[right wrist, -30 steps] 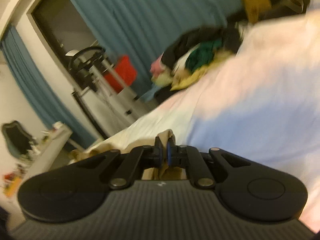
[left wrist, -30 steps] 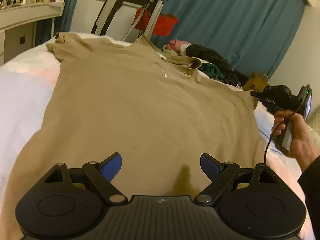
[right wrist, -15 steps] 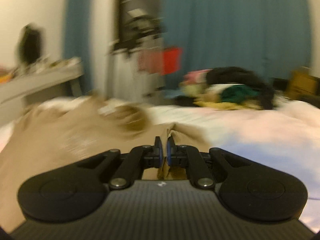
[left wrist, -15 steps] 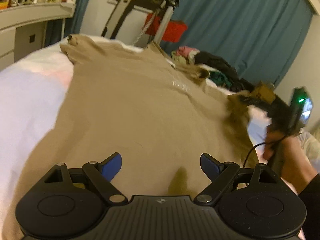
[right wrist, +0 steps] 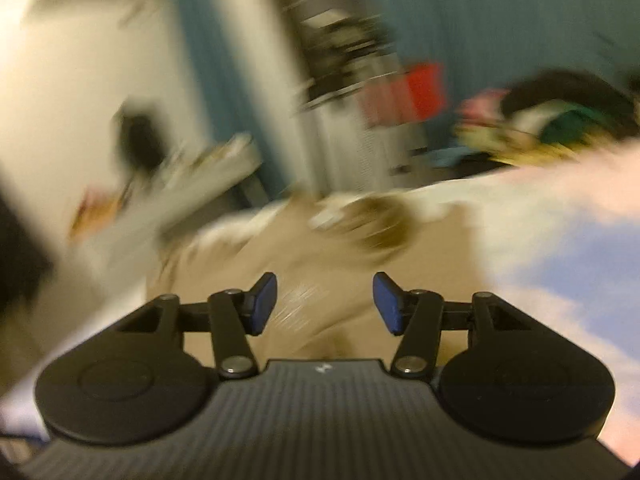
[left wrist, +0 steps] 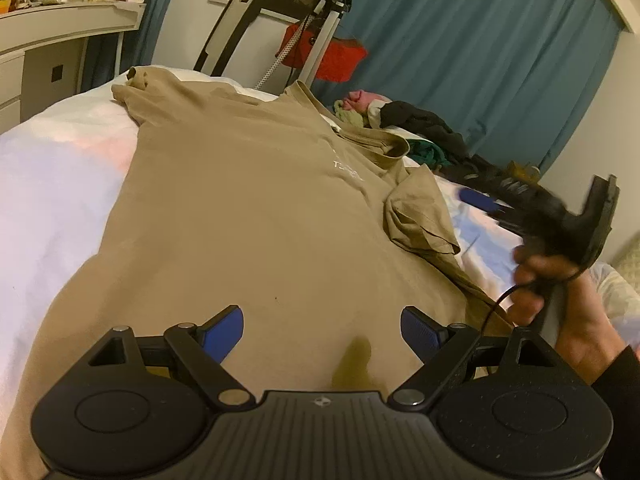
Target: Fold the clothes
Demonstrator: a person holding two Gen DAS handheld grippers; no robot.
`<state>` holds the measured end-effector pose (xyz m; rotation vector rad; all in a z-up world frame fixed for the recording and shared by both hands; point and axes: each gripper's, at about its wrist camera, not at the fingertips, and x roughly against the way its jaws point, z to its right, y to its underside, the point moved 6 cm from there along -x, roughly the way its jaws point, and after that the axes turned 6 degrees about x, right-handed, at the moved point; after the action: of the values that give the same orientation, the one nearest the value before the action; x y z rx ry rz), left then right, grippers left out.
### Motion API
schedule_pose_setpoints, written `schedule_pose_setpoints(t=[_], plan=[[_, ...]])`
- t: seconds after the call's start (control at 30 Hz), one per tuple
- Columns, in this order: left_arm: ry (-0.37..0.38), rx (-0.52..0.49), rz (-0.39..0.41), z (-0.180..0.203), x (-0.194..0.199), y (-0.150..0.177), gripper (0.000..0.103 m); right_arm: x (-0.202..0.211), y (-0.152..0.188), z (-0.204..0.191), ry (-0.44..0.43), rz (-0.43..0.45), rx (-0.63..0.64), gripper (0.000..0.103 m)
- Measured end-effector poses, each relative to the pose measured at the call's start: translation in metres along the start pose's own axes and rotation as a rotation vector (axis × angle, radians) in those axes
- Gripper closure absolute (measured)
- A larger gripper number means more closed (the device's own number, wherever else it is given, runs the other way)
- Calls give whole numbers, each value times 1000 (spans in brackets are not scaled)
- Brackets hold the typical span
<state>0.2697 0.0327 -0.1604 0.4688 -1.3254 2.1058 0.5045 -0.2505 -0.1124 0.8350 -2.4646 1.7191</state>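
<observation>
**On the bed: one tan T-shirt, two hand-held grippers, both open**

On the bed [left wrist: 52, 184], covered in a white sheet, we record one tan T-shirt [left wrist: 248, 216] spread flat, collar toward the far end, small white lettering on the chest. Its right sleeve [left wrist: 420, 216] is folded inward and lies on top of the shirt body; the other sleeve lies bunched at the far left corner.

Left hand-held gripper [left wrist: 322, 326]: blue pads wide apart, nothing between them, hovering over the shirt's hem end.

Right hand-held gripper [right wrist: 324, 304]: pads apart, holding nothing, above the shirt; its own view is heavily blurred. We also see it from the left wrist, held in the right hand [left wrist: 560, 300] beside the shirt's right edge, a black cable hanging from it.

Beyond the bed: a pile of mixed clothes [left wrist: 404, 128], a red bag [left wrist: 332, 56] hung on a metal frame, teal curtains [left wrist: 480, 48], and a white desk [left wrist: 68, 28] carrying small bottles.
</observation>
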Motion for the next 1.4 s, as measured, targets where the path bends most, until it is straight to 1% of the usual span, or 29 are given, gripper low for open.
schedule_pose_setpoints(t=[0.07,0.1,0.13,0.2,0.27,0.3,0.33,0.37,0.4,0.47,0.5,0.57,0.63,0.7,0.77,0.87,0.93,0.97,1.03,1.07,1.1,1.13,1.17,1.2,1.23,1.33,1.4], plan=[[0,-8,2,1,0,0,15,3,3,42,57,-16,-167,46],[1,-8,1,2,-1,0,15,3,10,59,69,-32,-235,46],[1,-7,-1,2,-2,0,15,0,18,71,72,-54,-273,46],[-1,-3,-3,2,-2,1,15,-12,31,82,79,-98,-290,46],[-4,-3,-4,2,-3,2,15,-25,42,81,59,-112,-296,47],[-8,-2,-4,1,-3,3,15,-32,46,79,52,-128,-300,51],[-13,-2,-5,1,-4,3,15,-37,49,76,56,-142,-295,58],[-17,-1,-6,0,-4,4,15,-41,49,73,57,-152,-283,82],[-22,0,-7,0,-5,4,15,-40,46,68,52,-153,-267,96],[-18,5,-19,0,-6,5,15,-34,35,58,50,-141,-216,96],[-15,4,-20,0,-6,5,15,-28,24,54,66,-129,-169,96],[-11,-6,-18,1,-5,5,15,-16,-1,56,121,-103,-84,97],[-7,-14,-19,2,-6,5,15,-9,-28,69,205,-77,-7,97],[-4,-18,-25,4,-9,6,15,-11,-54,92,315,-79,46,97],[-1,-19,-36,4,-13,7,15,-23,-75,123,407,-100,40,97],[-4,-41,-35,7,-19,7,15,-45,-79,156,542,-164,105,97],[-12,-58,-42,10,-25,7,15,-53,-72,168,587,-185,129,97],[-13,-59,-46,10,-27,7,15,-51,-68,172,589,-166,114,95],[-14,-60,-54,10,-29,6,15,-38,-61,177,574,-87,42,94],[-15,-61,-58,10,-31,6,15,-26,-58,178,564,-36,-10,89],[-14,-64,-59,10,-31,6,15,-14,-54,179,553,16,-63,80],[-16,-67,-58,10,-31,5,15,-6,-50,178,541,58,-114,70],[-16,-65,-60,10,-31,5,15,3,-42,176,513,95,-188,44],[-15,-62,-62,9,-30,5,15,13,-32,174,475,132,-274,21],[-13,-58,-62,9,-29,6,15,24,-22,172,436,168,-360,17],[-15,-47,-65,7,-22,8,15,57,7,166,314,276,-616,17],[-19,-40,-67,5,-17,11,15,59,25,158,264,269,-684,17]])
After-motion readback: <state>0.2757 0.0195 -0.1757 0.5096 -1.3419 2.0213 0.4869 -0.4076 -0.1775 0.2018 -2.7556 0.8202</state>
